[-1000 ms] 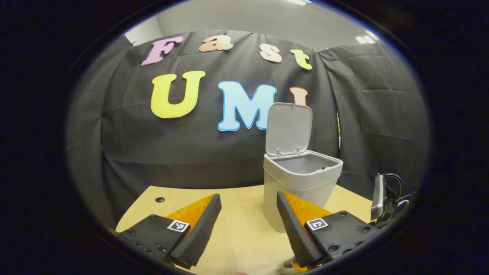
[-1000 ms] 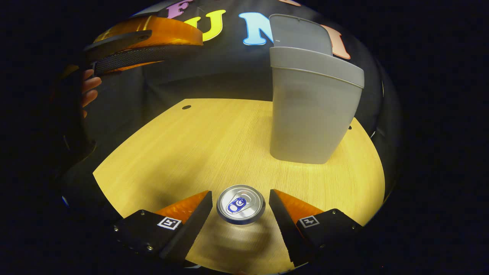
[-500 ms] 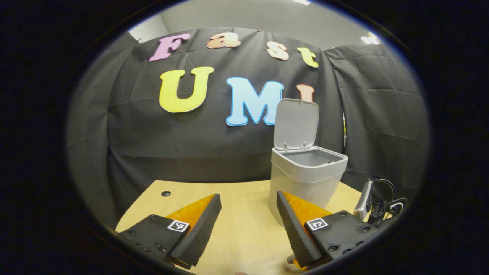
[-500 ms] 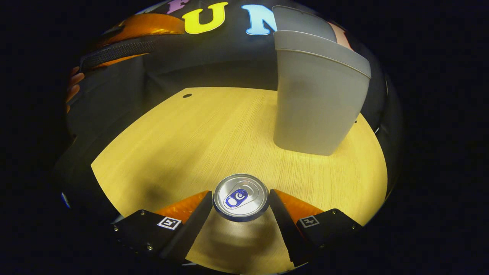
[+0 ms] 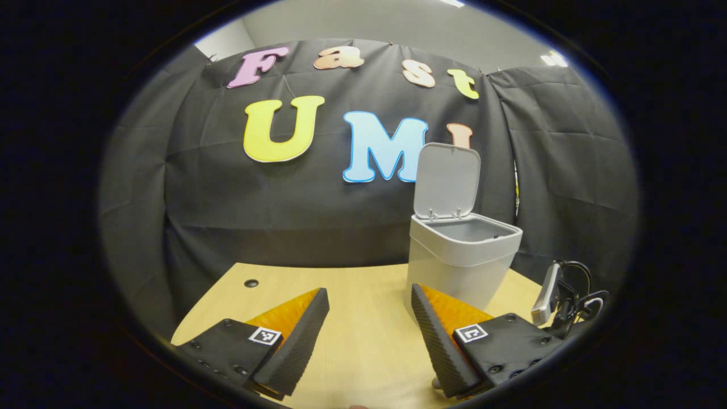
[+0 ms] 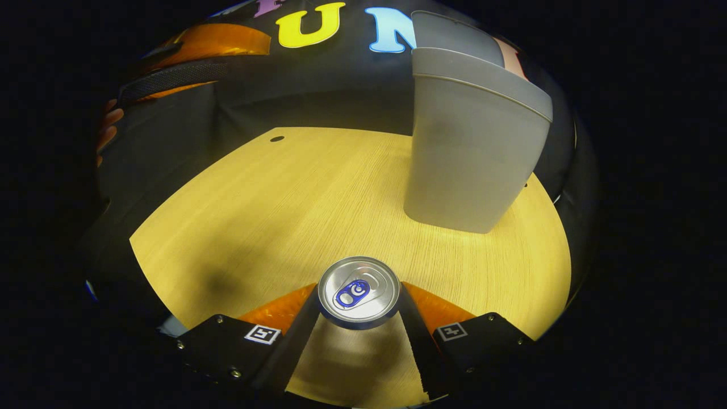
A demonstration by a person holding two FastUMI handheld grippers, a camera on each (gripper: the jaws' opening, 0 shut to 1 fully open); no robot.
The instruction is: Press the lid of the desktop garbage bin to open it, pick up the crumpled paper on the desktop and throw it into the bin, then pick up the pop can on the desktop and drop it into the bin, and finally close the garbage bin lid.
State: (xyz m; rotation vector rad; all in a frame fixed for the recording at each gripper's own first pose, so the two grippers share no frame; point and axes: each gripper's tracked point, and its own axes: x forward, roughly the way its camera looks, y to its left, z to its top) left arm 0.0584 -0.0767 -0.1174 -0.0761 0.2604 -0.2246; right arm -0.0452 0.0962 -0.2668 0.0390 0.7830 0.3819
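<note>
The right gripper (image 6: 359,318) has its jaws closed on the can (image 6: 358,291), one finger pressed on each side. The can stands upright on the wooden worktop (image 6: 272,216) with its shiny top facing up (the pull tab is blue). The grey bin (image 6: 468,153) stands farther back on the worktop, well apart from the can, with its lid (image 5: 447,179) tipped up and open. The left gripper (image 5: 369,329) is up above the worktop with its jaws wide open and nothing between them. In the right gripper view it shows at the top left, with a hand (image 6: 108,133) holding it.
</note>
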